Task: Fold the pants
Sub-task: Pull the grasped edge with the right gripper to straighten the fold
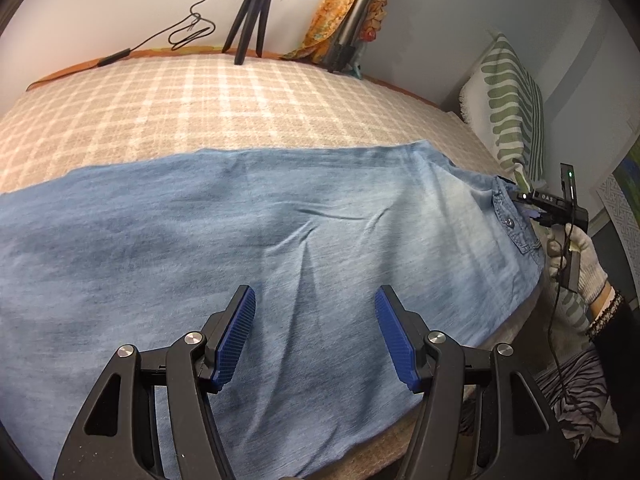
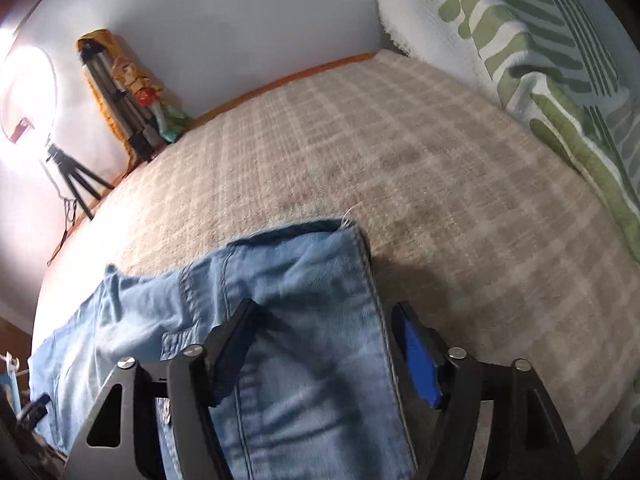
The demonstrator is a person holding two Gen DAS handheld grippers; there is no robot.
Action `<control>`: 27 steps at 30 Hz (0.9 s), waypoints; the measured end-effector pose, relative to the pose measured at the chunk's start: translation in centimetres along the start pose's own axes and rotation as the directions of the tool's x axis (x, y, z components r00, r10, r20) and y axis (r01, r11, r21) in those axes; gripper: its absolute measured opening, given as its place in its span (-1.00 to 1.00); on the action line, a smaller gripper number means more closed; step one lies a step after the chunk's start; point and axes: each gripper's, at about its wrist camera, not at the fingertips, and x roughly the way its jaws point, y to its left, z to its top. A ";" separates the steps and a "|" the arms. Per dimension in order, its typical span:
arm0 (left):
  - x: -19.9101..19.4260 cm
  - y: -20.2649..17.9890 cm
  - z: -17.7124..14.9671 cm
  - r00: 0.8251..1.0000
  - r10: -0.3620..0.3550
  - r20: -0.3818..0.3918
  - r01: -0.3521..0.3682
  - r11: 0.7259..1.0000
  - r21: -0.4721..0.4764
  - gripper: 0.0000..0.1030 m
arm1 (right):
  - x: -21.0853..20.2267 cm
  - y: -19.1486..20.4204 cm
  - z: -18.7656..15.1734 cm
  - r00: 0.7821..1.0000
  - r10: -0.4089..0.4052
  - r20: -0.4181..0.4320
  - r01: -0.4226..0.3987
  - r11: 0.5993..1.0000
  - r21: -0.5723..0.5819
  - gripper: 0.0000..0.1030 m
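Pants [image 1: 248, 216] – one pair, two tripods [image 1: 252, 12], two tools [image 1: 316, 320] gaping

matt denim pants [image 1: 248, 216], woven checked blanket [image 1: 224, 104]

I count one pair of pants [image 1: 248, 232], two grippers, left [image 1: 316, 328] and right [image 2: 320, 344], two tripods, one pillow [image 1: 508, 120].

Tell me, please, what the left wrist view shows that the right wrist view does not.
Only the left wrist view shows the right gripper from outside, at the jeans' waistband in a gloved hand, and the open left gripper. Only the right wrist view shows the ring light. Both share the jeans, the checked blanket and the green-patterned pillow.
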 end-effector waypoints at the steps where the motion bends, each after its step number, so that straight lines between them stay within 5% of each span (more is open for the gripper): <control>1: 0.1 0.1 -0.1 1.000 -0.001 -0.005 0.001 1.000 -0.001 0.19 | 0.2 -0.3 0.2 1.000 0.007 0.001 -0.007 1.000 0.015 0.63; 7: 0.7 0.5 -1.0 1.000 0.009 -0.023 -0.008 1.000 0.013 0.22 | 1.9 -3.0 1.3 0.990 0.139 0.004 -0.137 0.970 0.200 0.69; 9: 0.6 0.6 -1.1 1.000 -0.016 -0.015 0.017 1.000 0.010 0.32 | 2.3 -2.9 1.3 0.991 0.132 0.010 -0.131 0.968 0.216 0.14; 10: 0.5 0.8 -1.2 1.000 -0.030 -0.010 0.030 1.000 -0.002 0.36 | 2.3 -2.5 1.4 0.991 0.134 0.006 -0.132 0.969 0.208 -0.30; 11: 0.4 1.0 -1.2 0.999 -0.044 -0.004 0.044 0.999 -0.014 0.37 | 2.1 -2.0 1.3 0.992 0.127 0.003 -0.125 0.973 0.194 -0.48; 16: 0.2 2.0 -1.6 0.991 -0.133 0.032 0.135 0.989 -0.068 0.60 | -0.8 1.2 1.8 0.995 -0.034 0.097 0.035 0.999 -0.010 -0.70; 17: 0.2 1.9 -1.7 0.990 -0.135 0.034 0.137 0.988 -0.074 0.61 | -0.7 1.2 1.9 0.993 -0.067 0.099 0.069 0.997 -0.024 -0.95; 22: 0.4 1.2 -1.4 0.990 -0.138 0.004 0.138 0.990 -0.035 0.72 | 1.8 2.0 1.3 0.984 -0.173 0.051 0.176 0.982 -0.073 -0.90; 25: 0.1 1.2 -1.5 0.991 -0.130 0.004 0.130 0.991 -0.033 0.71 | 1.1 2.5 1.5 0.982 -0.183 0.050 0.187 0.979 -0.077 -0.44; 27: -0.5 0.8 -1.7 0.998 -0.057 0.012 0.057 0.998 -0.012 0.70 | 0.6 3.1 1.5 0.976 -0.211 0.054 0.215 0.973 -0.085 -0.13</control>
